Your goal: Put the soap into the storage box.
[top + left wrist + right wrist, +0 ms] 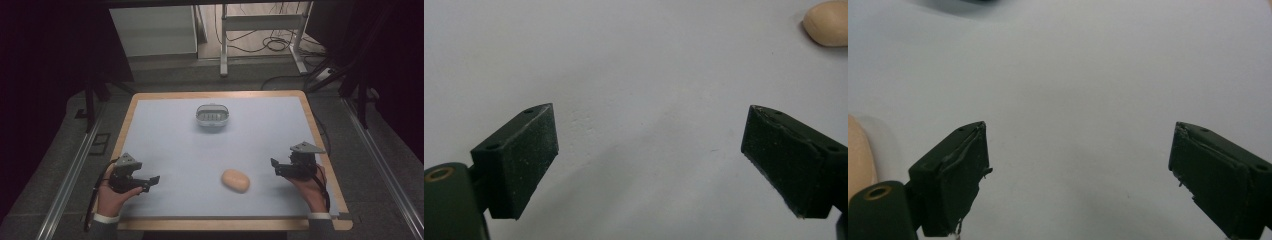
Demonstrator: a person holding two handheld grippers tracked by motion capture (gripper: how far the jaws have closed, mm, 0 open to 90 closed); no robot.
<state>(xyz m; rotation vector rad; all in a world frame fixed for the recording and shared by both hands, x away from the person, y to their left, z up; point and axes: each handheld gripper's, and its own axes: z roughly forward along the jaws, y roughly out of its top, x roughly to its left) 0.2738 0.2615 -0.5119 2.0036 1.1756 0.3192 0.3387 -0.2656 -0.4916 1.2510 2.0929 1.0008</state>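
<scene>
A tan oval object like a potato or bread roll point(236, 180) lies on the pale mat toward the front, a bit right of centre. It peeks in at the top right of the left gripper view point(828, 22) and at the left edge of the right gripper view point(858, 155). My left gripper point(150, 181) rests at the front left, open, pointing right toward the oval, nothing between its jaws point(649, 160). My right gripper point(276, 167) sits at the front right, open and empty point(1078, 175), pointing left.
A small clear plastic container with a grey insert point(213, 115) stands at the back middle of the mat. The wooden table edge point(220, 223) frames the mat. Desk legs and cables lie on the floor beyond the table.
</scene>
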